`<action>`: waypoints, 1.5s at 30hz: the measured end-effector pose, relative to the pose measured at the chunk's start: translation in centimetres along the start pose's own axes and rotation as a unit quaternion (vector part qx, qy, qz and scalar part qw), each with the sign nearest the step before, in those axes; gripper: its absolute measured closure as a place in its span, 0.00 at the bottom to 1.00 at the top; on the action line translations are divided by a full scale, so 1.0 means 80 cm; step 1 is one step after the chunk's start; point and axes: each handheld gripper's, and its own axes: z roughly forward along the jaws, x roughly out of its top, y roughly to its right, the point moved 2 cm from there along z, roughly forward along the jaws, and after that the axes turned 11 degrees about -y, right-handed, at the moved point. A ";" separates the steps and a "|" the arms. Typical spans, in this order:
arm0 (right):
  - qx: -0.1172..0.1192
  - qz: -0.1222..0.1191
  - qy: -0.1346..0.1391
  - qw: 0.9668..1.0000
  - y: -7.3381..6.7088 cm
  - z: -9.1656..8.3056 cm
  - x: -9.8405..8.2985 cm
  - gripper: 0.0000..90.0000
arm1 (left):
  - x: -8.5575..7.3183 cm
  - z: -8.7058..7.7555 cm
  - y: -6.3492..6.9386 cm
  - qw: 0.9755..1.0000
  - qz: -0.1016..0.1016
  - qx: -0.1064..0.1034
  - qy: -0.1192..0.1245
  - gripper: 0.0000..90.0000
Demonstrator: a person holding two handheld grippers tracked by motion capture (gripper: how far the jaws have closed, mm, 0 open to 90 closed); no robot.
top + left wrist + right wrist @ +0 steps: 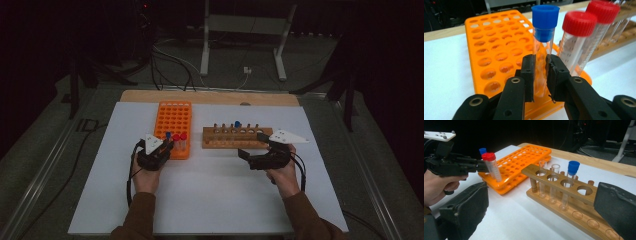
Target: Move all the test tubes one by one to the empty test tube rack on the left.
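A clear tube with a blue cap (545, 22) stands upright between the black jaws of my left gripper (540, 75), which is shut on its glass below the cap. Its lower end reaches down into the near row of the orange rack (496, 47). Two red-capped tubes (577, 40) stand in the same rack just to its right. From above, the left gripper (165, 147) sits at the orange rack's (174, 117) near edge. My right gripper (254, 145) hangs open before the wooden rack (235, 139), nothing between its fingers (467, 210).
The wooden rack (564, 187) holds two uncapped glass tubes (542, 178) and a blue-capped tube (572, 173), with free holes to their right. Both racks stand on a white board (215, 190). The left hand and its gripper (454, 166) reach in from the left of the right gripper view.
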 end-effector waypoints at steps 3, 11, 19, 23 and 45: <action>0.001 0.000 -0.002 1.000 0.000 0.001 -0.001 0.00 | -0.001 0.000 0.000 1.000 0.002 -0.001 -0.004 0.86; 0.003 -0.002 -0.005 1.000 -0.001 0.002 -0.002 0.00 | -0.008 0.004 0.000 1.000 0.008 -0.003 -0.021 0.86; 0.003 -0.001 -0.006 1.000 0.000 0.003 -0.003 0.00 | -0.008 0.002 -0.002 1.000 -0.004 -0.004 -0.023 0.81; 0.002 -0.001 -0.006 1.000 0.002 0.002 -0.003 0.00 | -0.010 -0.007 -0.007 1.000 -0.012 -0.011 -0.015 0.65; -0.018 -0.002 -0.017 1.000 0.010 0.010 0.004 0.00 | -0.005 -0.065 -0.003 0.997 -0.045 -0.049 0.047 0.00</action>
